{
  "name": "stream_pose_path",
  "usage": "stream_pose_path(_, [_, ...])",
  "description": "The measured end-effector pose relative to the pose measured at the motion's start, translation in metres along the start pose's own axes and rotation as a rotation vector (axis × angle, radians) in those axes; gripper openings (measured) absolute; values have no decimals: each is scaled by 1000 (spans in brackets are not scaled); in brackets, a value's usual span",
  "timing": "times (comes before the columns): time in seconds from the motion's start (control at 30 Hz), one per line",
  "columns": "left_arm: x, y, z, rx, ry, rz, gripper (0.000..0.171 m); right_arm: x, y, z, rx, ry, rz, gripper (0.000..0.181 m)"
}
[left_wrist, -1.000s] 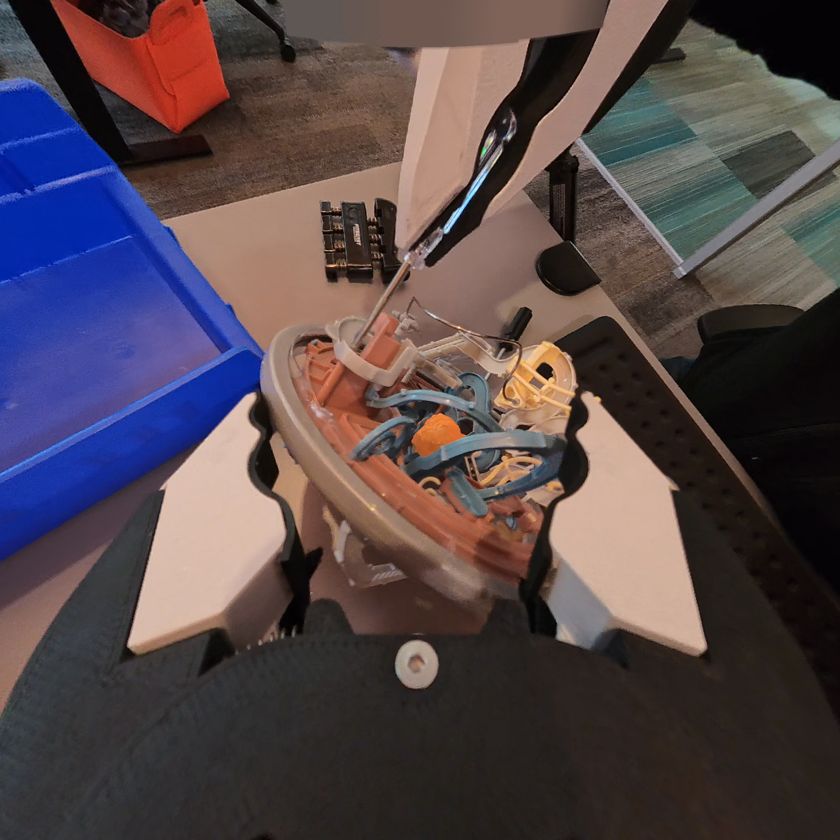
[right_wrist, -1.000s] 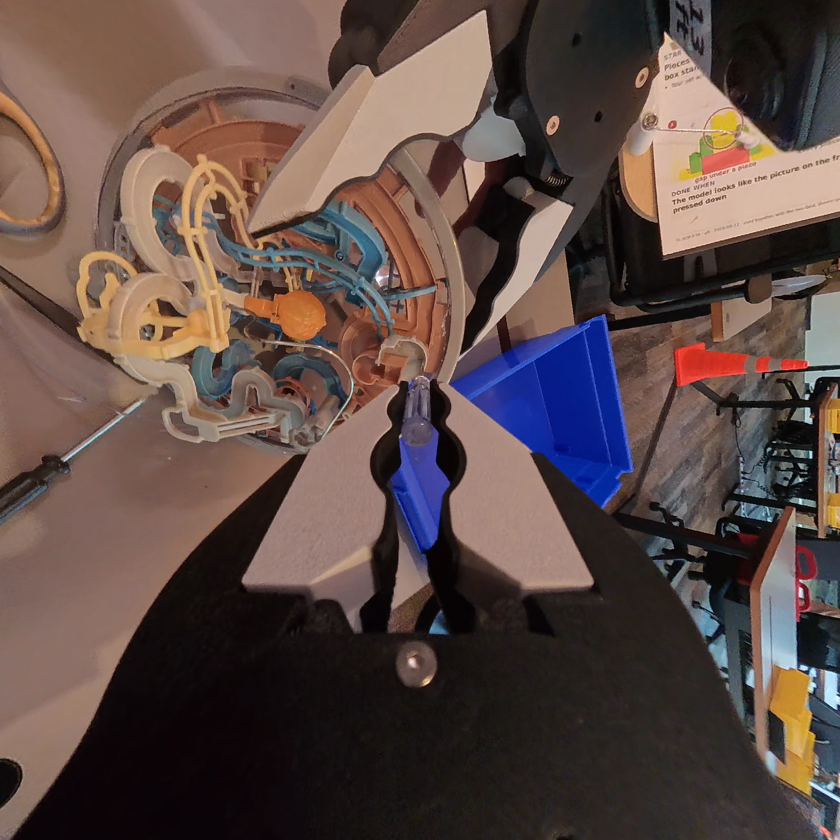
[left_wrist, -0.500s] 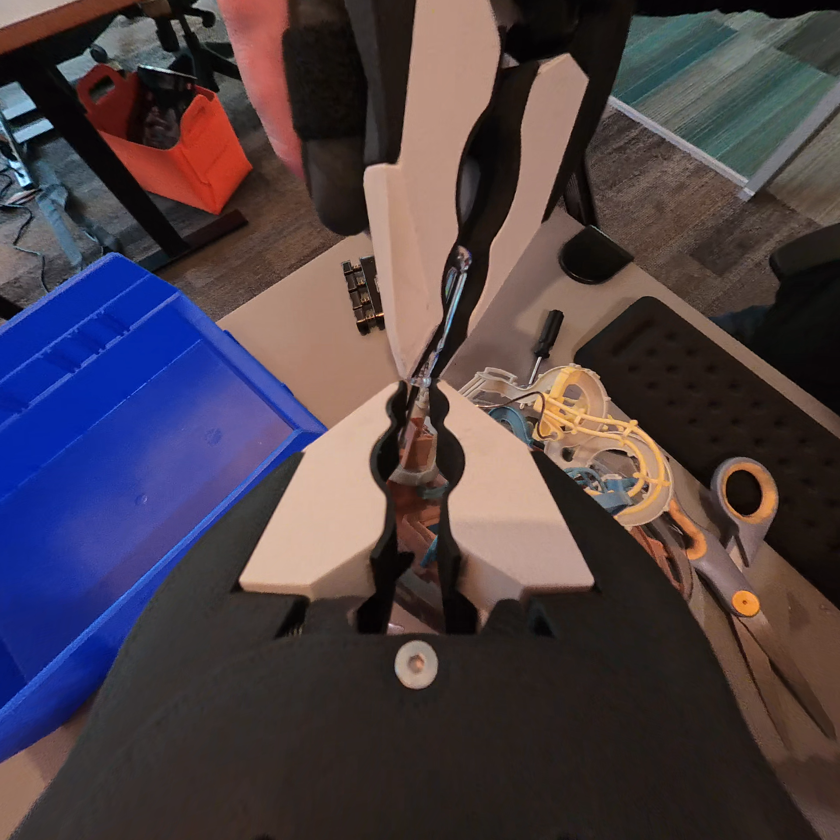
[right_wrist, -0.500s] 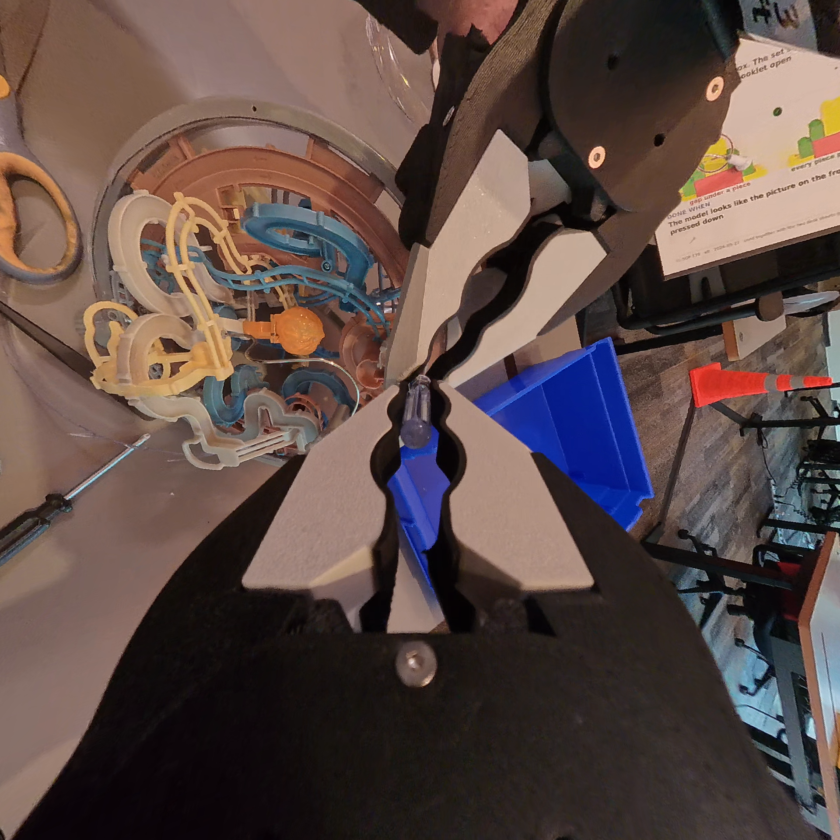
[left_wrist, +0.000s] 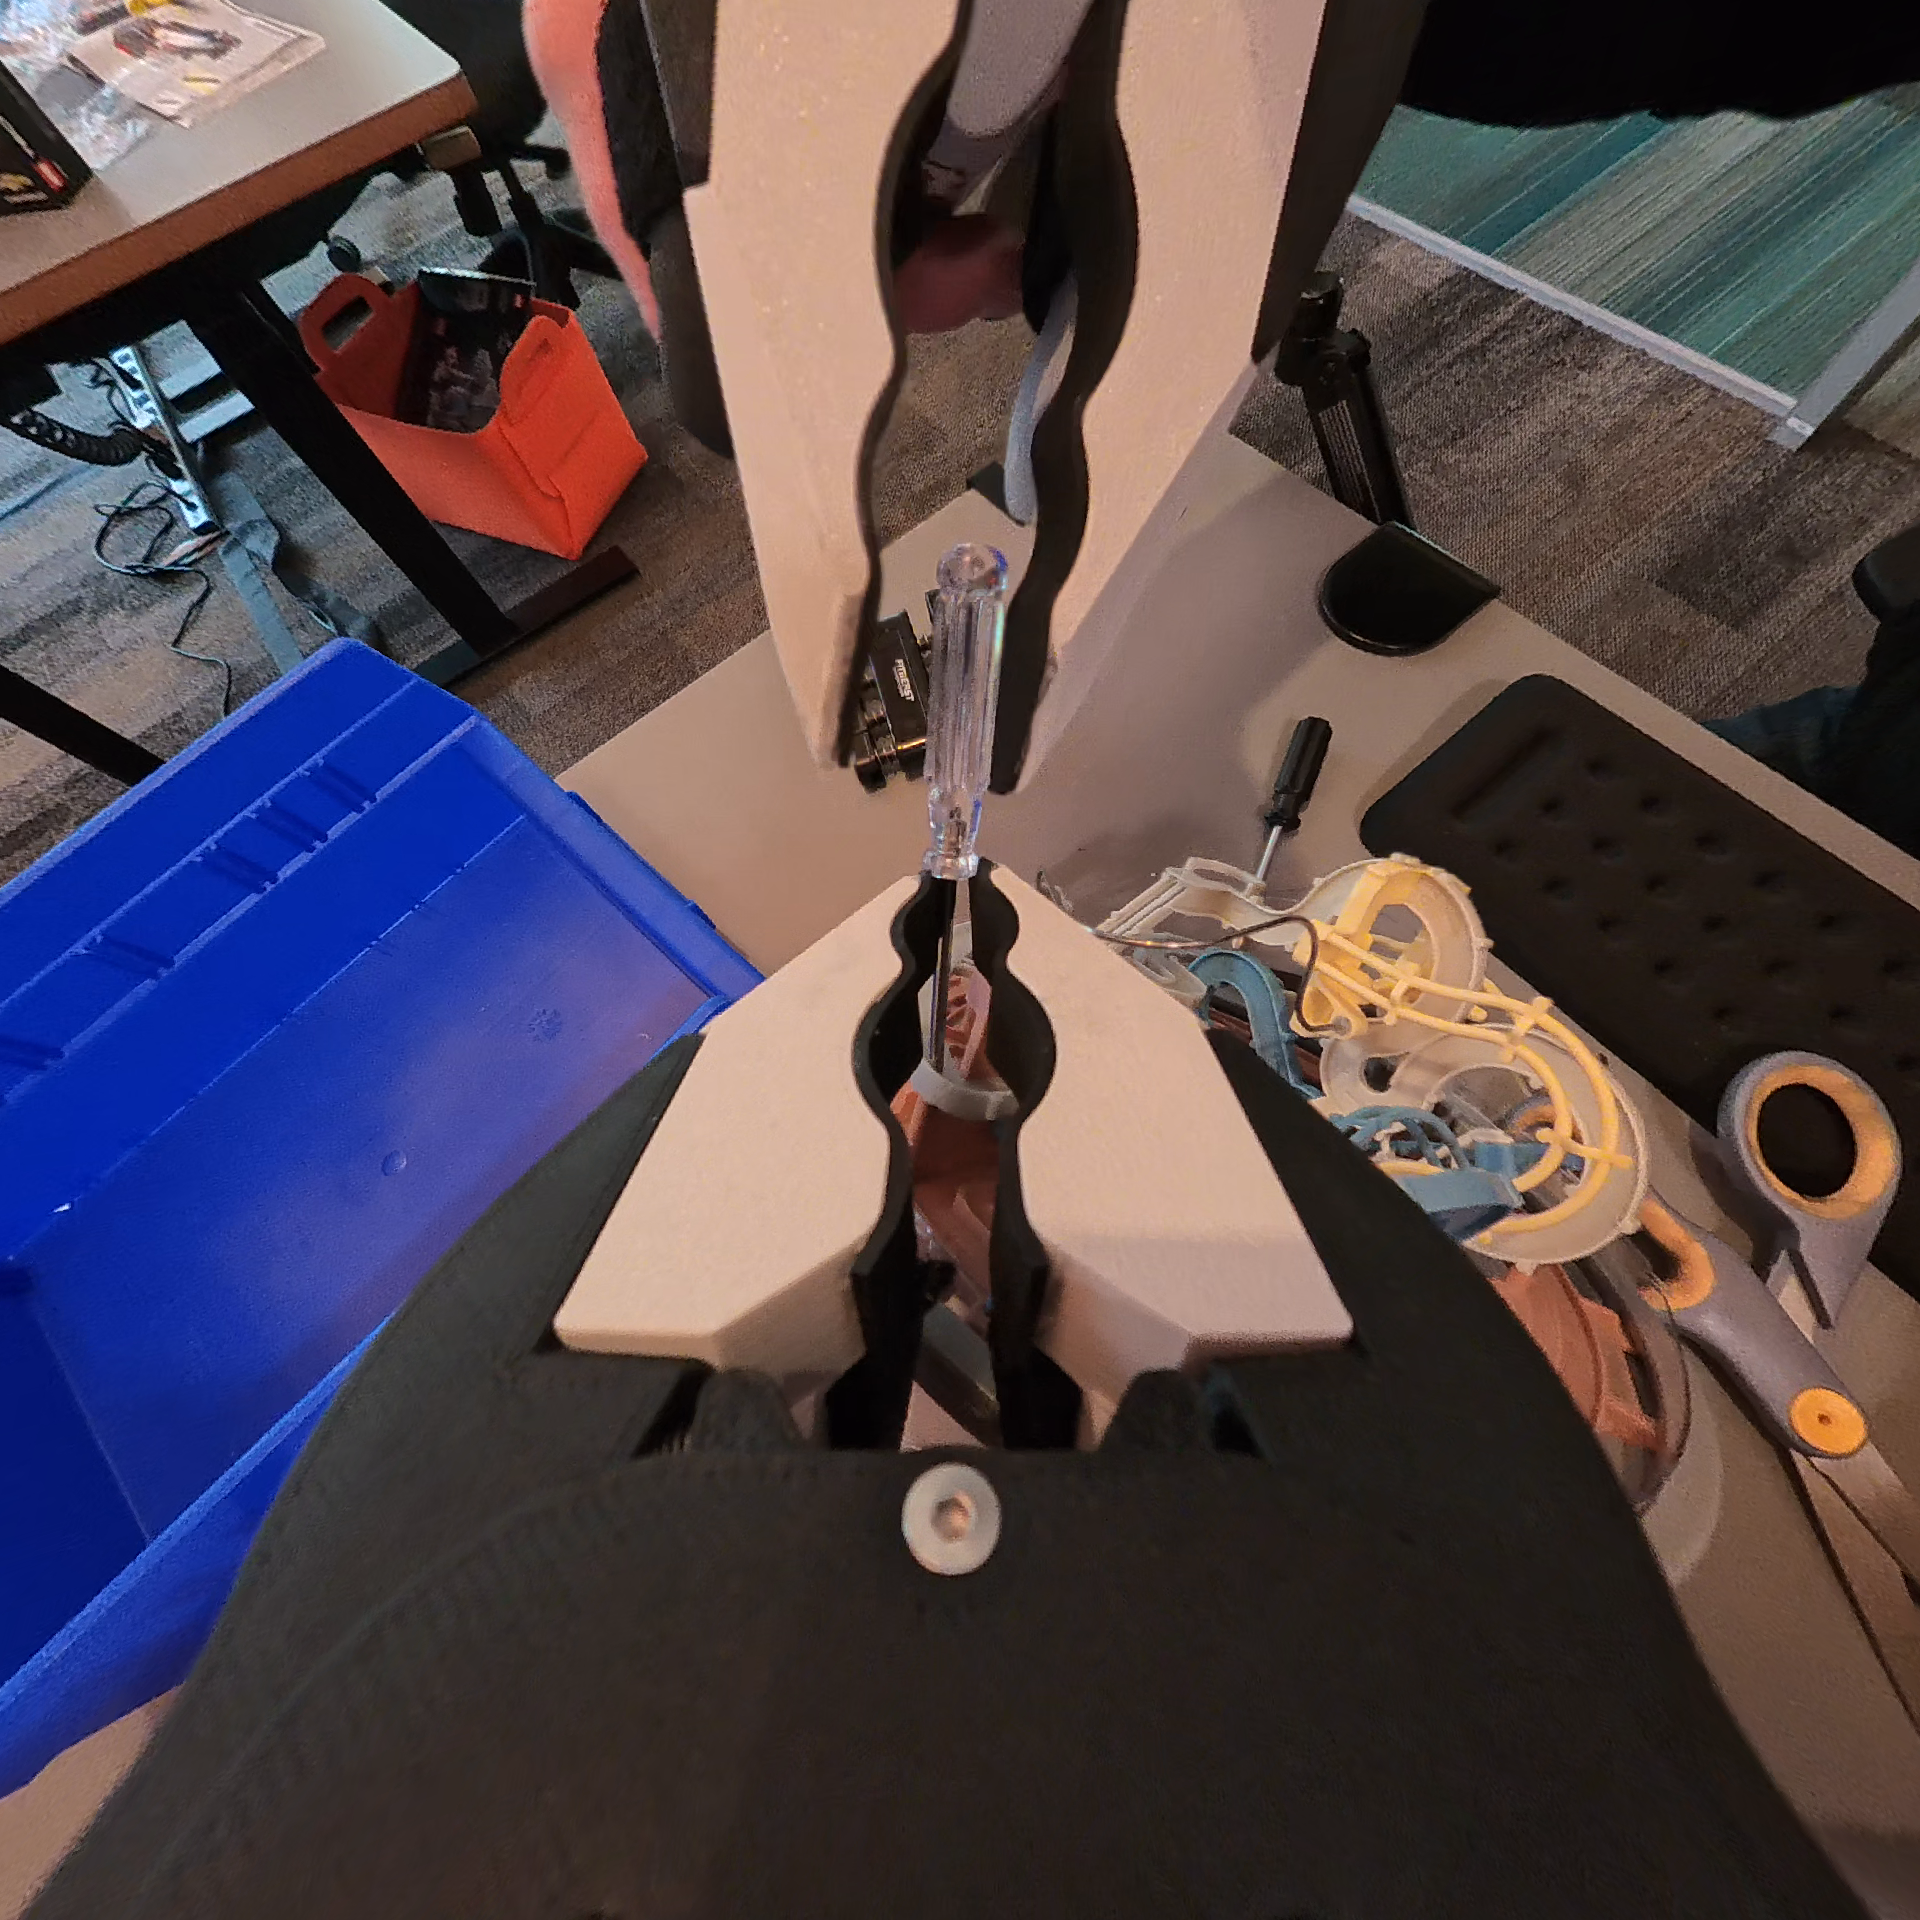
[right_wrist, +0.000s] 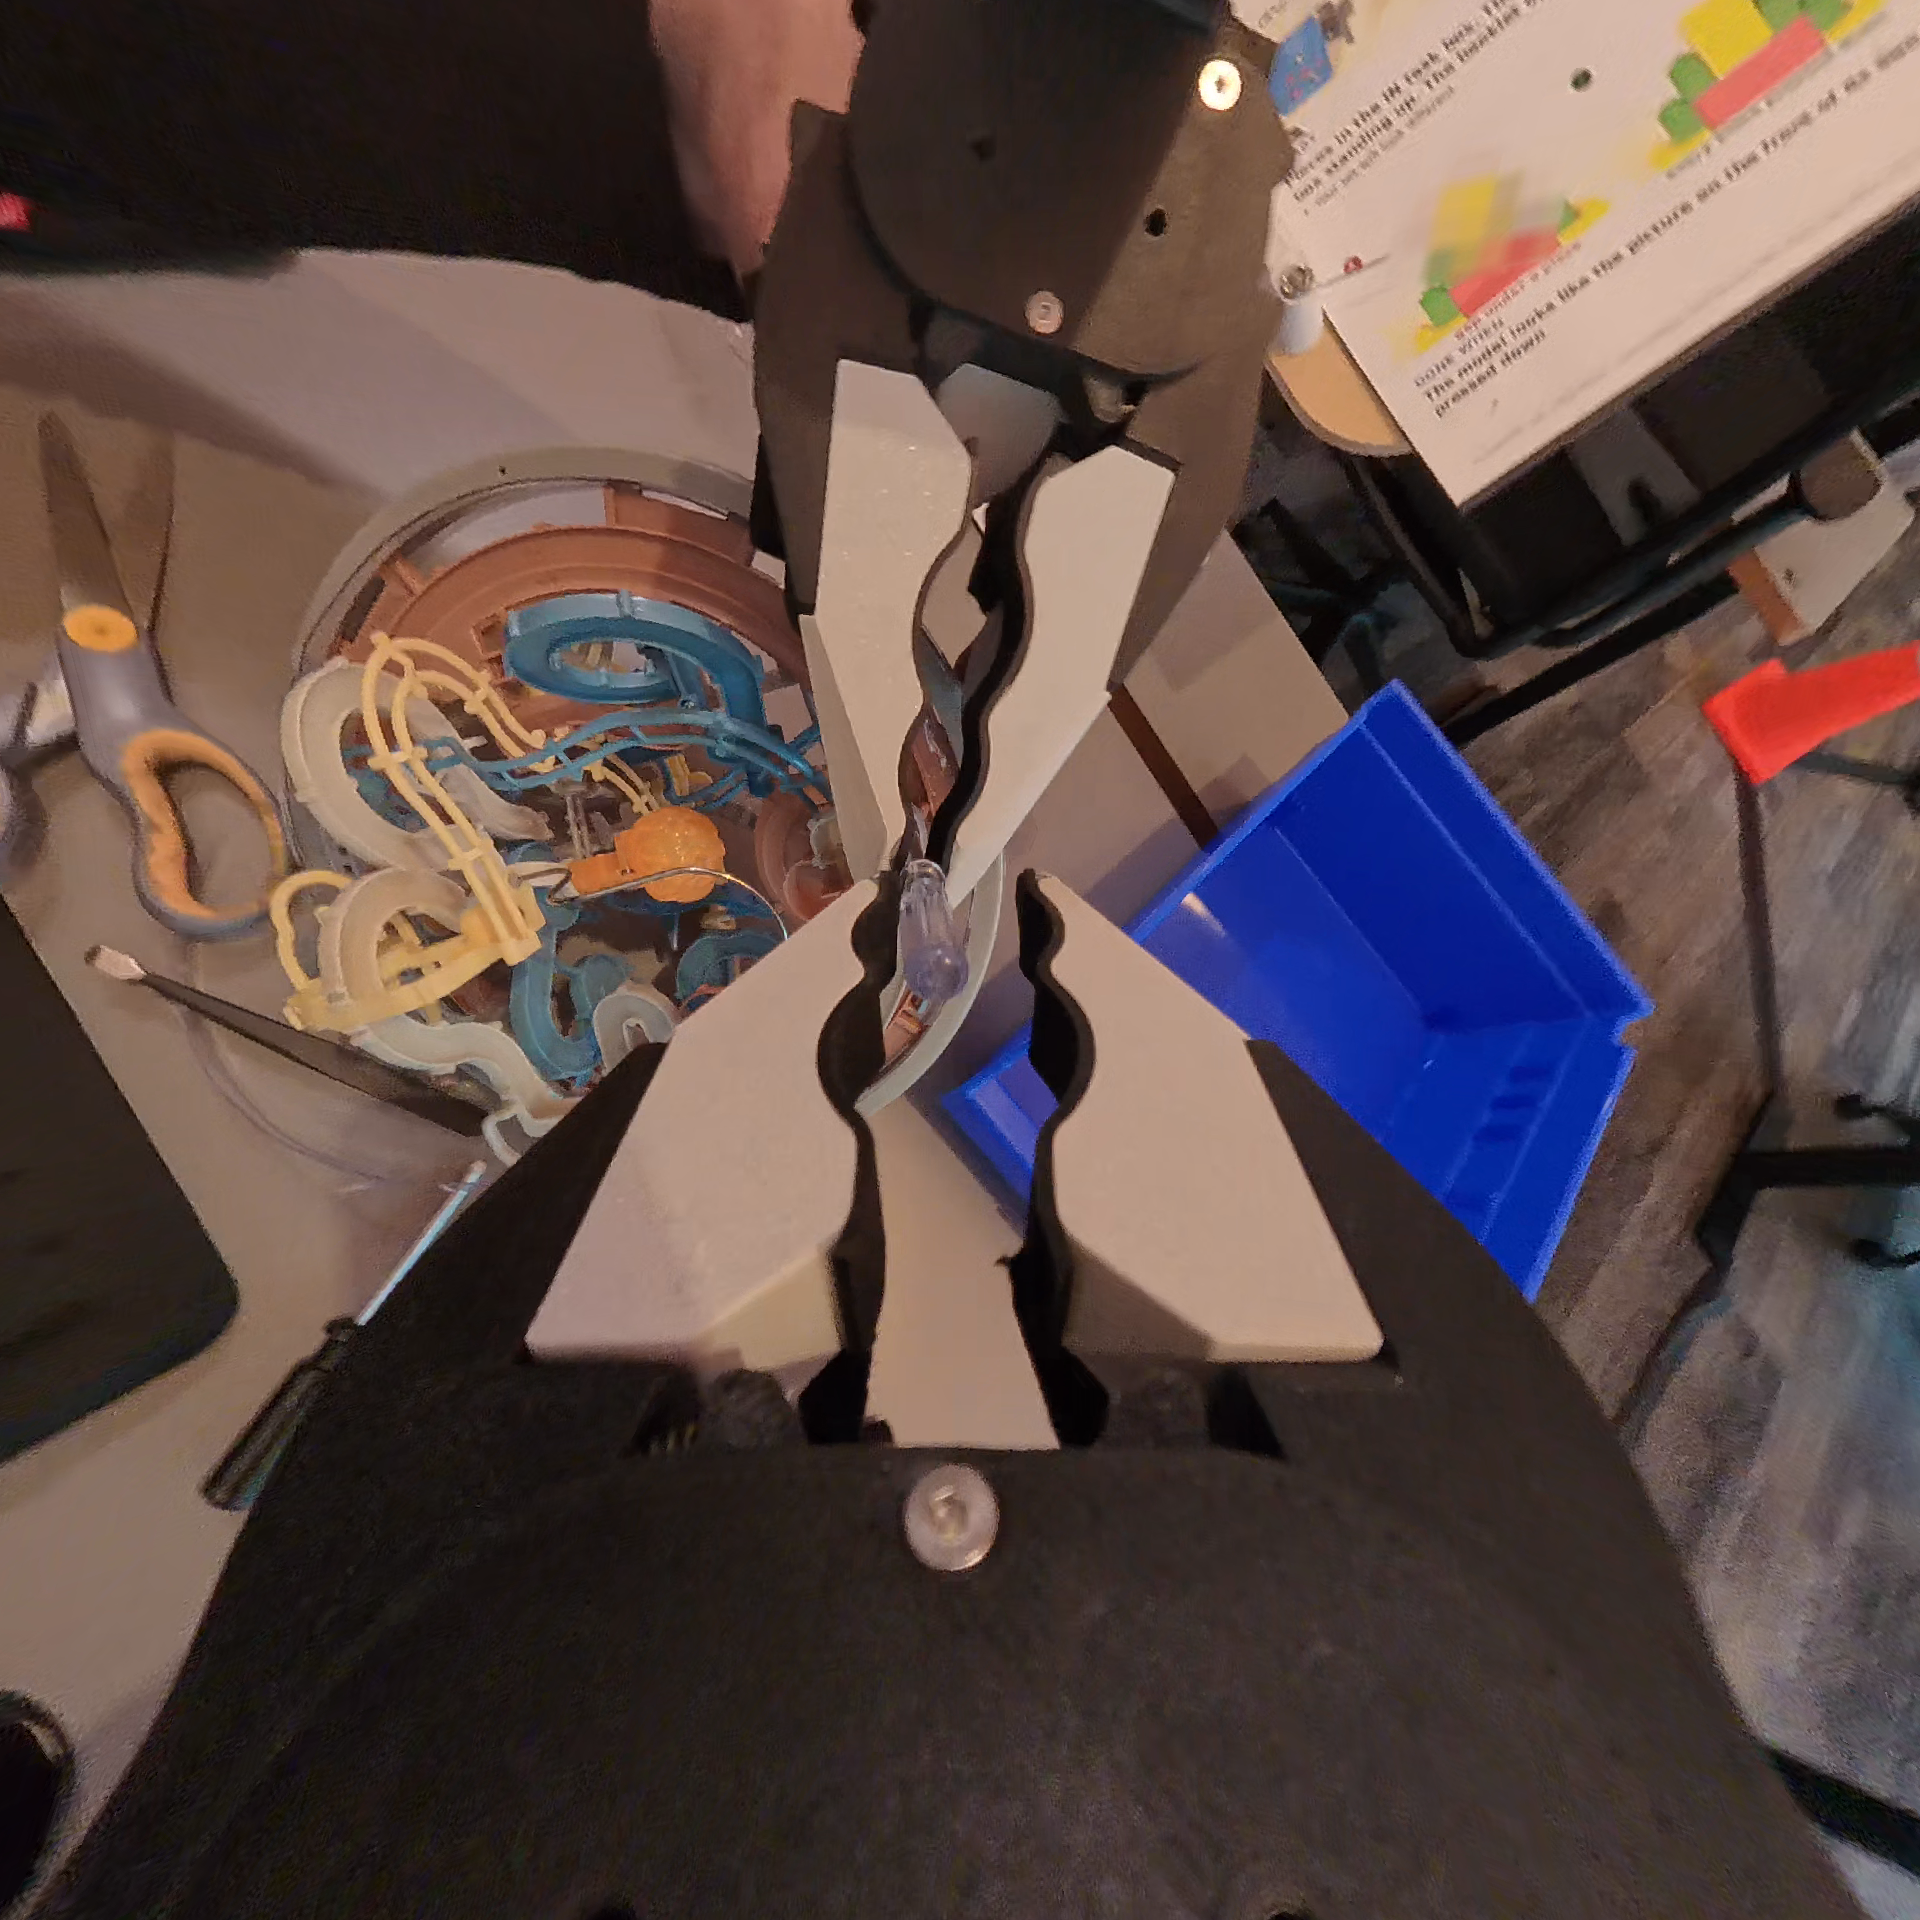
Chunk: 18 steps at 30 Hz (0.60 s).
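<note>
Here is the left tool (left_wrist: 956, 883), its jaws drawn in close and, as far as the left wrist view shows, pinching the thin metal shaft of the clear-handled screwdriver (left_wrist: 966, 696), which is standing upright over the maze toy (right_wrist: 582, 748) with its tip going down towards a grey collar on the toy's brown rim. The right tool (right_wrist: 956, 881) is coming in from twelve o'clock in the left wrist view, its jaws standing apart on either side of the clear handle and not gripping it. Counting around the tabletop (left_wrist: 727, 831): one maze toy of blue, cream and brown tracks with one orange ball; one blue bin (left_wrist: 260, 1039) sitting at nine o'clock of the toy; one pair of grey-and-orange scissors (left_wrist: 1766, 1195) lying at four o'clock; one small black-handled screwdriver (left_wrist: 1294, 774) lying at one o'clock; one black perforated mat (left_wrist: 1662, 883) lying beyond it.
</note>
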<state>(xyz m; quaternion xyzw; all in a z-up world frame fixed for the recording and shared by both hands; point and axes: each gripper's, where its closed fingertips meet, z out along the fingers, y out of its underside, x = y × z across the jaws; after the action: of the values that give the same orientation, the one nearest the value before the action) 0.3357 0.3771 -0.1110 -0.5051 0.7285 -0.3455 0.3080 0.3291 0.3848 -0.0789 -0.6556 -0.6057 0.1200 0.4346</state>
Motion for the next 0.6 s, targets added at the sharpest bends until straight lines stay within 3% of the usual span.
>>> stream_pose_path(0.17, [1, -1, 1, -11, -19, 22, 3, -5, 5, -5, 1, -58, 339, 16])
stream_pose_path(0.27, [-1, 0, 2, -27, -37, 30, 2, -7, 7, -3, -14, -70, 395, 8])
stream_pose_path(0.43, [3, -1, 2, -8, 6, -21, 4, -10, 7, -5, -77, -59, 245, 8])
stream_pose_path(0.53, [5, 1, 6, 10, 46, -56, 29, -12, 4, -3, -85, -62, 148, 8])
stream_pose_path(0.6, [7, 0, 9, 23, 63, -52, 32, -12, 4, -2, -94, -69, 106, 8])
